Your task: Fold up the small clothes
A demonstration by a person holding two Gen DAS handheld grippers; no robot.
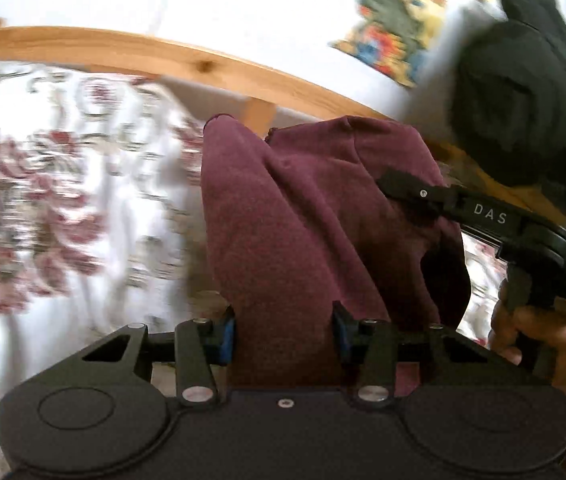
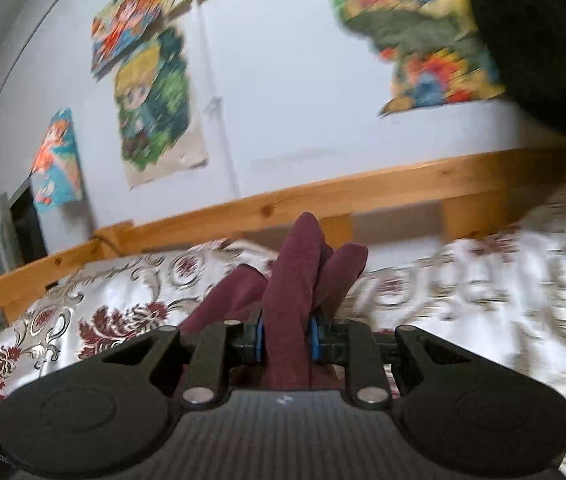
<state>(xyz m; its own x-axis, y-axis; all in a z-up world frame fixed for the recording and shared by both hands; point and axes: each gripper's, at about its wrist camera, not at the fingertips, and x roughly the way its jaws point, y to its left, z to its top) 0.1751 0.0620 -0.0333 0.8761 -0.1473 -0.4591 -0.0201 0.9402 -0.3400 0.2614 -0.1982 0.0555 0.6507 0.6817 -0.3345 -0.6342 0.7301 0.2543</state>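
A small maroon garment (image 1: 303, 220) is lifted above a bed with a white floral bedspread (image 1: 43, 200). My left gripper (image 1: 283, 336) is shut on a wide bunch of the maroon cloth. My right gripper (image 2: 286, 340) is shut on another bunched part of the same garment (image 2: 295, 264), which sticks up in folds past the fingers. In the left wrist view the right gripper (image 1: 483, 216) reaches in from the right, its tip against the garment, with the person's hand (image 1: 543, 340) below it.
A wooden bed rail (image 2: 323, 200) runs along the far side of the bedspread (image 2: 103, 312). Behind it is a white wall with colourful cartoon posters (image 2: 151, 108). A dark black cloth mass (image 1: 523, 92) hangs at upper right.
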